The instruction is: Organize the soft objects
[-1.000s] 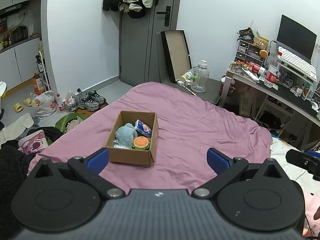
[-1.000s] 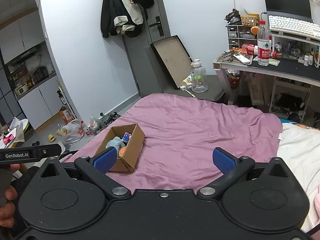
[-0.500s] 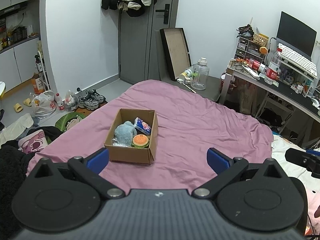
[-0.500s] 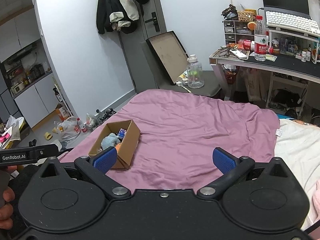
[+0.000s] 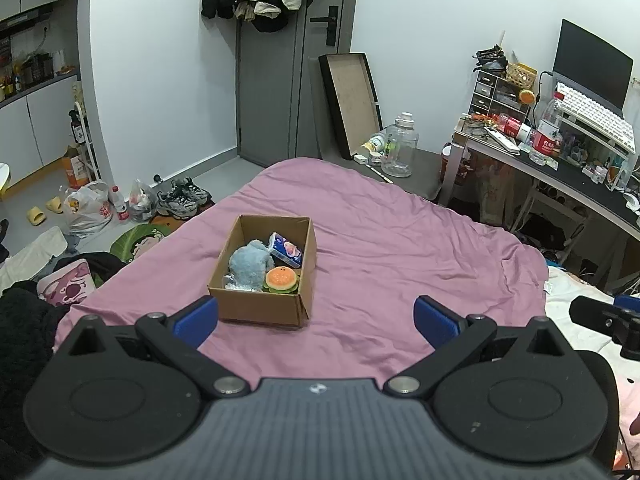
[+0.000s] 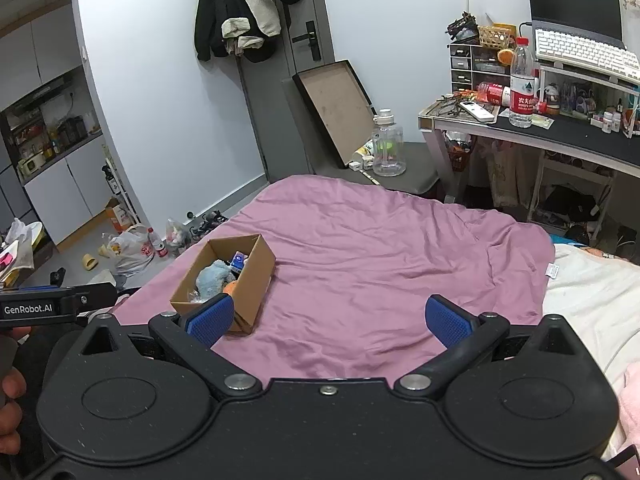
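An open cardboard box [image 5: 256, 308] sits on the pink bedspread [image 5: 400, 256]. Inside lie a blue plush toy [image 5: 248, 264], a hamburger toy [image 5: 282, 279], a small blue and white packet [image 5: 285, 249] and a crinkled clear wrapper [image 5: 234, 282]. My left gripper [image 5: 316, 318] hangs open above the bed, nearer than the box, with nothing between its fingers. From the right wrist view the box [image 6: 248, 292] is at lower left with the plush [image 6: 212, 282] showing. My right gripper [image 6: 328, 318] is open and empty, its left pad overlapping the box's near corner.
A desk [image 6: 560, 140] with a bottle, keyboard and monitor stands at the right. A grey door [image 5: 288, 60] hung with coats is behind. Shoes and bags [image 5: 120, 208] litter the floor left of the bed. A white blanket [image 6: 592, 300] lies at the right.
Both views have drawn back and lifted slightly, so the box sits a bit farther off. Both grippers stay open and empty; the box's contents have not moved.
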The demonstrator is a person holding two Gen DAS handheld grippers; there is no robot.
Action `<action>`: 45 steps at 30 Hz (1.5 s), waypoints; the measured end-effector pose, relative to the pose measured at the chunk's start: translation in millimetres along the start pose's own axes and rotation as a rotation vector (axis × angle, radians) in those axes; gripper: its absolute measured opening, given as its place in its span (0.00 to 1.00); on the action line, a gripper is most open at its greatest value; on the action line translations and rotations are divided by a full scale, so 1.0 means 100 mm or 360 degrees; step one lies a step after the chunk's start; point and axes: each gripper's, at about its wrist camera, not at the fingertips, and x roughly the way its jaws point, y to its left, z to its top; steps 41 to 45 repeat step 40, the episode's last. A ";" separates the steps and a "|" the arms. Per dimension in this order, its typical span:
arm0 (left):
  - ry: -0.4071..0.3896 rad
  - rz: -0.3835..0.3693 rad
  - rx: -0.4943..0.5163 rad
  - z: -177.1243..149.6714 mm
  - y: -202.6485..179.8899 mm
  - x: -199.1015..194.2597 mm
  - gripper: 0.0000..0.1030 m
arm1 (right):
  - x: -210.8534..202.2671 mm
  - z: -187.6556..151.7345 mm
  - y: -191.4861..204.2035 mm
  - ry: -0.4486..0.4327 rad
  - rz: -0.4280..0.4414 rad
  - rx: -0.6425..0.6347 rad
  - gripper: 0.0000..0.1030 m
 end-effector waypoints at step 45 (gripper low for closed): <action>0.0063 0.0002 0.0060 -0.05 -0.06 0.18 1.00 | 0.21 -0.10 -0.11 0.0088 0.0066 0.0026 1.00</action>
